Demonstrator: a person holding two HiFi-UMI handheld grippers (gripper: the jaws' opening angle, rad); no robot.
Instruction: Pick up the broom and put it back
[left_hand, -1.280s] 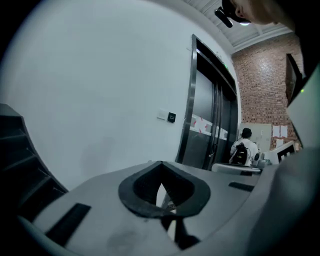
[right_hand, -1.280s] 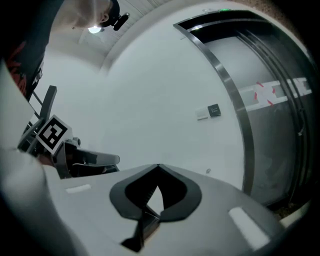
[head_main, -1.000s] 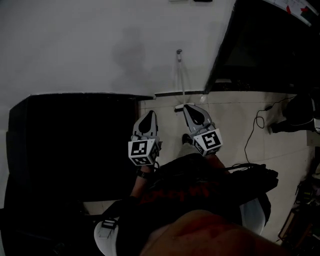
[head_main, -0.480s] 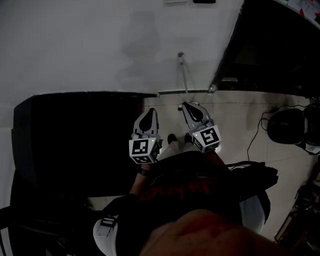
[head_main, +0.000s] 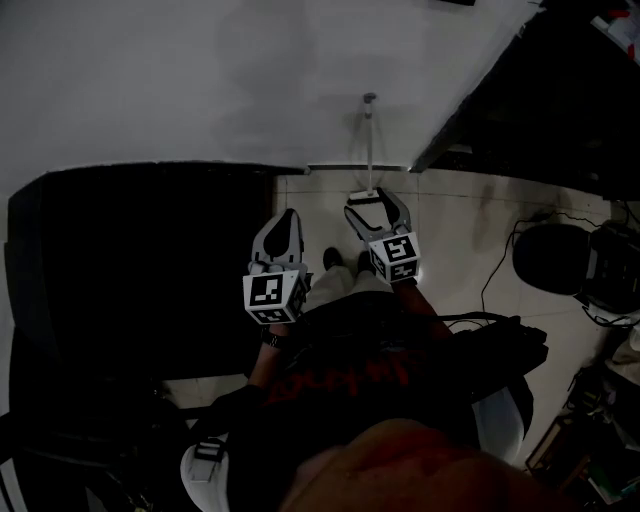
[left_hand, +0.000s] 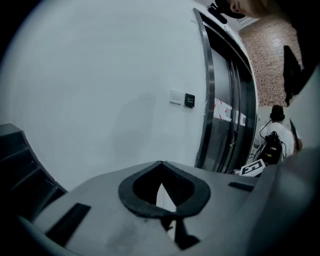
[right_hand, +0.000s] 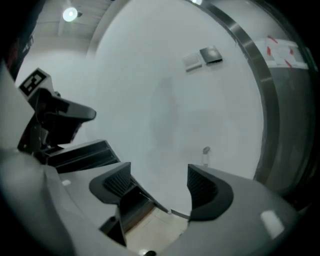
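The broom (head_main: 369, 140) is a thin pale stick that stands upright against the white wall, its capped top up. Its lower end sits just beyond my right gripper (head_main: 374, 203), whose jaws have just been opening and now stand open with nothing between them. In the right gripper view the broom's top (right_hand: 205, 151) peeks over the right finger (right_hand: 207, 190), and the right gripper (right_hand: 159, 176) frames bare wall and floor. My left gripper (head_main: 282, 218) hangs to the left over the floor, shut and empty; the left gripper view shows the left gripper (left_hand: 160, 164) with its tips meeting.
A large black cabinet (head_main: 140, 270) fills the left. A dark metal-framed doorway (head_main: 540, 100) is on the right. Cables (head_main: 498, 275) and a round black object (head_main: 550, 255) lie on the tiled floor at right. Wall switches (right_hand: 201, 57) sit higher up.
My right gripper was shut near the broom's foot and is now open, lower and closer to the wall. The left gripper shifted slightly left. The broom stays leaning on the wall.
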